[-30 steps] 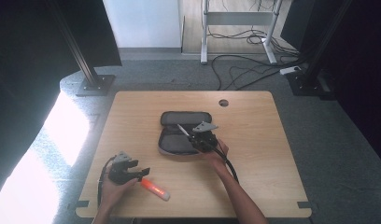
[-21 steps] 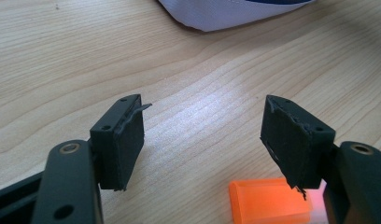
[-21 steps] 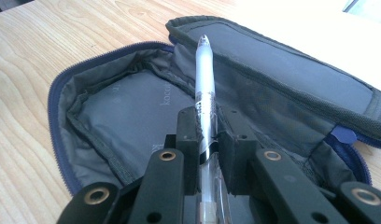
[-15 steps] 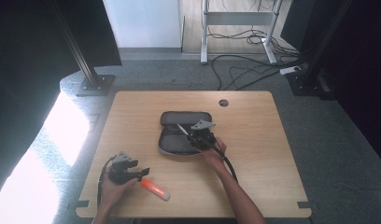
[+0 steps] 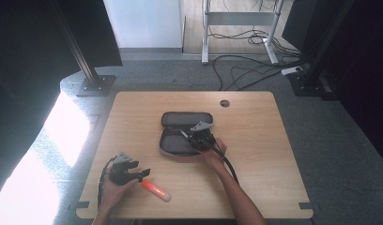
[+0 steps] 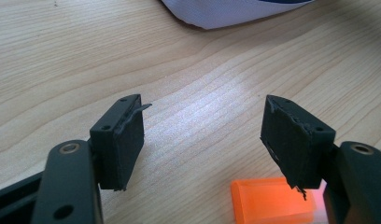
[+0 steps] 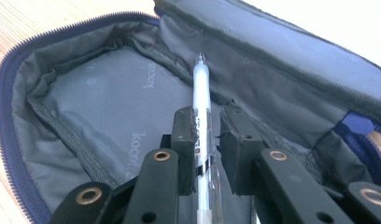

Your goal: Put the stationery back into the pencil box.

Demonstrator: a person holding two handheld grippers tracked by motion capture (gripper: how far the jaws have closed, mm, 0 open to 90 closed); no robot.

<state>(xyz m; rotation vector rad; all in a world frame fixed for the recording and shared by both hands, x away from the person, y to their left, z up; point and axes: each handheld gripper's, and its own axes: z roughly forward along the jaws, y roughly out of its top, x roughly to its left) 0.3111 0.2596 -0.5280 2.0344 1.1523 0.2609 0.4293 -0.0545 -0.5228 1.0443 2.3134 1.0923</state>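
With the right gripper's (image 7: 208, 122) jaws just loosened, the pen (image 7: 200, 109) is best released low inside the open case (image 7: 86, 102).

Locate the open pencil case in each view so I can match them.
High view: pencil case at table centre, lying open.
Left gripper view: probably the pale, blue-edged shape at the top edge.
Right gripper view: grey lining centre, zipper at left.
Shared landmark: wooden table.
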